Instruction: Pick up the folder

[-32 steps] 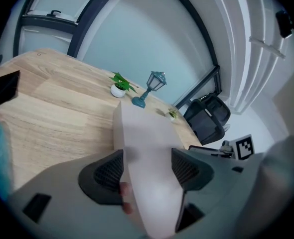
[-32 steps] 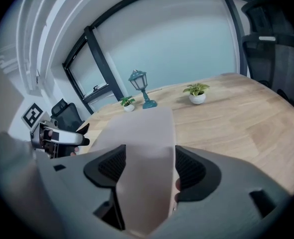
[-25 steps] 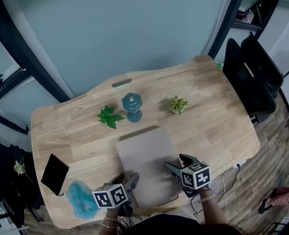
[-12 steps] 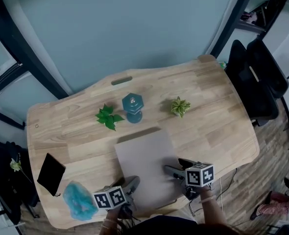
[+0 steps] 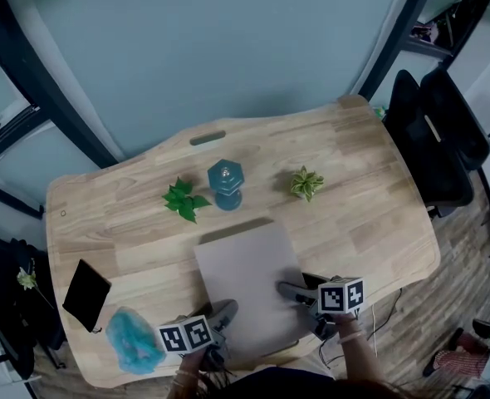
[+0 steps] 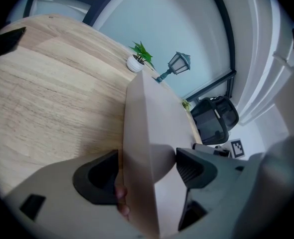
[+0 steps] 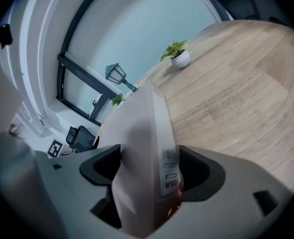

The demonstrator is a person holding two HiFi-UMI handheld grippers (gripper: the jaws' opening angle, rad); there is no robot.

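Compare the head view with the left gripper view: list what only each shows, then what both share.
Only the head view: the blue fluffy cloth near the table's near edge, and the folder's whole outline.

Only the left gripper view: how the left tool stands. Its jaws are apart, having just opened further, with the folder's edge between them.

Both: the folder, the wooden table, the leafy plant, the blue lantern and the black chair.
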